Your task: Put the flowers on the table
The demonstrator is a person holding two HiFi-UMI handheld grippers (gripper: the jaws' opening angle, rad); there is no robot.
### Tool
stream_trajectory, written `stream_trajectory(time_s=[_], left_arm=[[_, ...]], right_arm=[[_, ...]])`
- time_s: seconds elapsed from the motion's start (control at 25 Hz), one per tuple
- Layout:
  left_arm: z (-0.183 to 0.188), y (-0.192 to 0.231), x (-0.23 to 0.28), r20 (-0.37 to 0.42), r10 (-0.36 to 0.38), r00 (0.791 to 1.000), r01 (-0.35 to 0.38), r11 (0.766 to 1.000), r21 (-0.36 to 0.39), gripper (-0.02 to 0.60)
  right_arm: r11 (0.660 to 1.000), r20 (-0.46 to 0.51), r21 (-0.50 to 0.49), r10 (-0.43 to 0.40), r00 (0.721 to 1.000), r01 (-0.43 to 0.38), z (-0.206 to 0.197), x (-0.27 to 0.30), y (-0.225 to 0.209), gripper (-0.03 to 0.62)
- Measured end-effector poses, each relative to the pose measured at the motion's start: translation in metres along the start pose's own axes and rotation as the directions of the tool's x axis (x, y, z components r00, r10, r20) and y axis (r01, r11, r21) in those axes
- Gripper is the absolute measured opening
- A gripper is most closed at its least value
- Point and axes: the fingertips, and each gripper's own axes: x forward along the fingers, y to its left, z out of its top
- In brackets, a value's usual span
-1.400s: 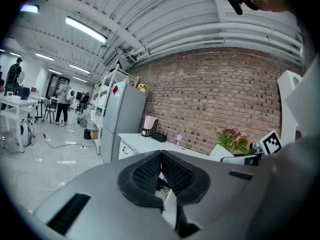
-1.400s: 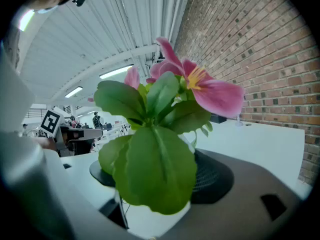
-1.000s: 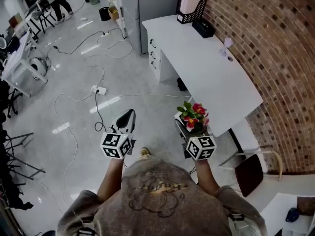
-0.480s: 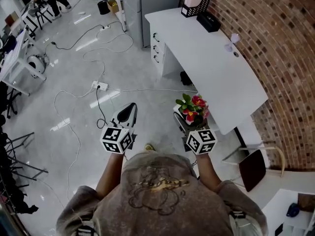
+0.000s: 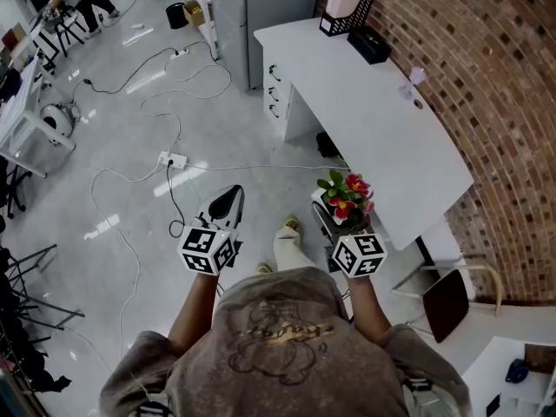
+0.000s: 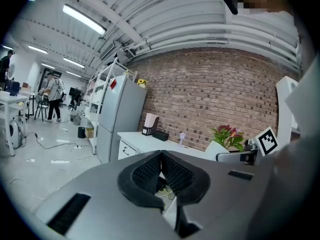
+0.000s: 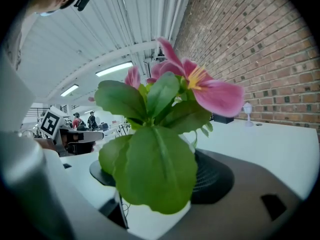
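A small white pot of pink and red flowers point(image 5: 344, 200) with green leaves hangs over the floor just off the near edge of the white table point(image 5: 373, 120). My right gripper point(image 5: 331, 216) is shut on the pot. In the right gripper view the flowers point(image 7: 165, 129) fill the middle between the dark pads point(image 7: 212, 176), with the table point(image 7: 265, 149) behind them at the right. My left gripper point(image 5: 223, 205) is shut and empty over the floor, to the left of the pot. The left gripper view shows its pads point(image 6: 176, 173) pressed together.
On the table's far end stand a black file holder point(image 5: 346, 7), a black box point(image 5: 369, 44) and a small lamp point(image 5: 408, 80). Cables and a power strip point(image 5: 171, 159) lie on the floor. A chair point(image 5: 452, 298) stands at the right. A drawer unit point(image 5: 280, 102) sits under the table.
I have stepped forward: the table sits slightly nearer in the view and a foot shows between the grippers. The flowers stay in the right gripper.
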Motion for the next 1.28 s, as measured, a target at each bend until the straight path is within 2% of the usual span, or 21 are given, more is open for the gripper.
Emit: stream_trajectory(time_s=[0.36,0.64,1.0,1.28], left_arm=[[0.008,0.031,0.041,0.009,0.012,1.000,-0.012,1.000,-0.006,0.021],[0.019,0.058,0.091,-0.005,0.005,1.000,-0.005,1.000,-0.009,0.021],[0.060,0.094,0.174,-0.005,-0.003,1.000,0.003,1.000,0.023,0.021],[0.088,0.111,0.239,0.002,0.001,1.000,-0.001,1.000,0.002,0.021]], right_arm=[[1.000,-0.003,-0.019,0.011,1.000,-0.011,0.011,0.051,-0.014,0.367],[1.000,-0.016,-0.017,0.006,1.000,-0.007,0.027,0.101,-0.036,0.367],[1.000,-0.018,-0.006,0.003,1.000,-0.003,0.063,0.179,-0.080,0.367],[0.999,-0.023,-0.021,0.024,0.999,-0.025,0.100,0.237,-0.116,0.367]])
